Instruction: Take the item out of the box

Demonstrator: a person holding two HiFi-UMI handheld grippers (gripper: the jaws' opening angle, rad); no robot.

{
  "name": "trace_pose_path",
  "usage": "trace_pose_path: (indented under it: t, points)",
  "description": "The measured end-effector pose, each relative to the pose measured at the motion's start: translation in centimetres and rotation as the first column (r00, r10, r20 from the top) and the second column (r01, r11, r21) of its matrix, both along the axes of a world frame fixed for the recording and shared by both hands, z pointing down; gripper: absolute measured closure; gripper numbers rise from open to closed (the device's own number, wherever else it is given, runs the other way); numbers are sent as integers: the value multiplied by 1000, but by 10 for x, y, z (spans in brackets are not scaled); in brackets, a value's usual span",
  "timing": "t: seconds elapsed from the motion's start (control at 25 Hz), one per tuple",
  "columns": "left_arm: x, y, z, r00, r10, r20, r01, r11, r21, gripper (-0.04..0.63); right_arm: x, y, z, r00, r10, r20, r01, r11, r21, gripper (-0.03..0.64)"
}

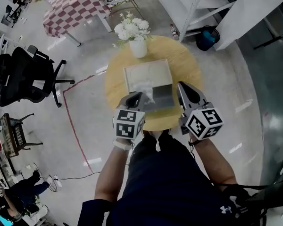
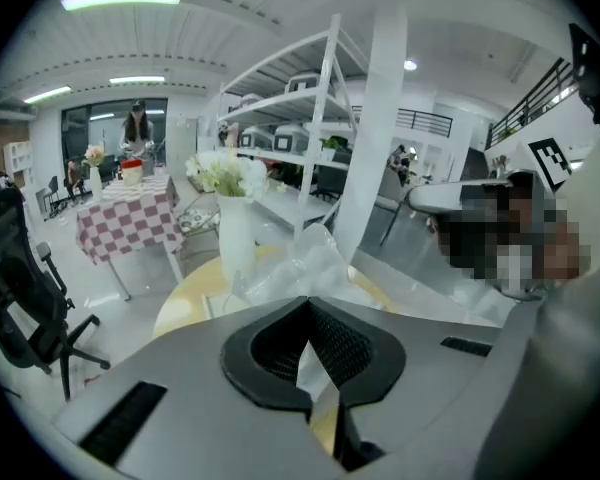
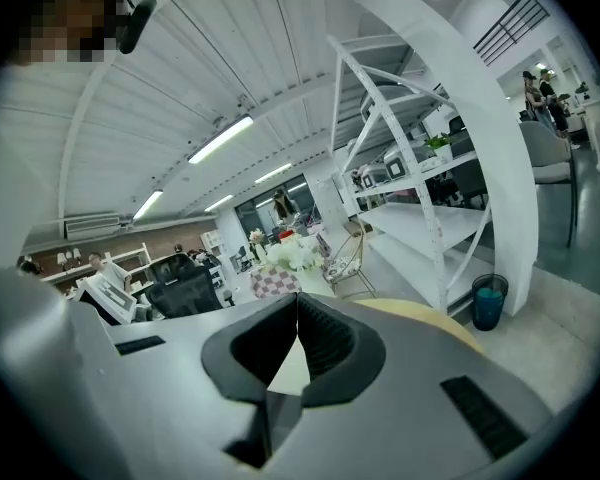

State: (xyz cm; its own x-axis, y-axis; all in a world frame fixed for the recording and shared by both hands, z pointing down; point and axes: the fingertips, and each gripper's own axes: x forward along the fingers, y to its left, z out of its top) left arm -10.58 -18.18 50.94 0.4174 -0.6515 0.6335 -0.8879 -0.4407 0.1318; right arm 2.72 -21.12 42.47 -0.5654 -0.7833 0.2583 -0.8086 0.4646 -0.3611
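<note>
An open box [image 1: 146, 73], pale inside, lies in the middle of the round wooden table [image 1: 186, 62]. A grey item [image 1: 163, 97] fills its near right part, and crumpled clear plastic wrap [image 1: 145, 92] lies at its near left. My left gripper [image 1: 139, 96] is at the box's near left corner and is shut on the plastic wrap [image 2: 315, 258], which rises just past its tips [image 2: 306, 306]. My right gripper [image 1: 179, 85] hangs beside the box's right edge. It is shut [image 3: 298, 298] with nothing in it.
A white vase of white flowers [image 1: 137, 45] stands on the table just behind the box. On the floor are a black office chair [image 1: 23, 74] at left, a checked-cloth table [image 1: 70, 6] far left, white shelving [image 1: 198, 4] and a blue bin [image 1: 206, 37] far right.
</note>
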Motion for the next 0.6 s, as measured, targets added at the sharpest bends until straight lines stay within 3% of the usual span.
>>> trace_pose_path:
  t: [0.32,0.6]
  points:
    - [-11,-13,-48,998,-49,-26,52,992,117,578,-9,-17,-35,1000,-18,7,18,997,77,604]
    - [-34,-24,-88,996,-84,-10,84,968,237,578,-22,-22,-63,999,-41,-6,42,990,136,604]
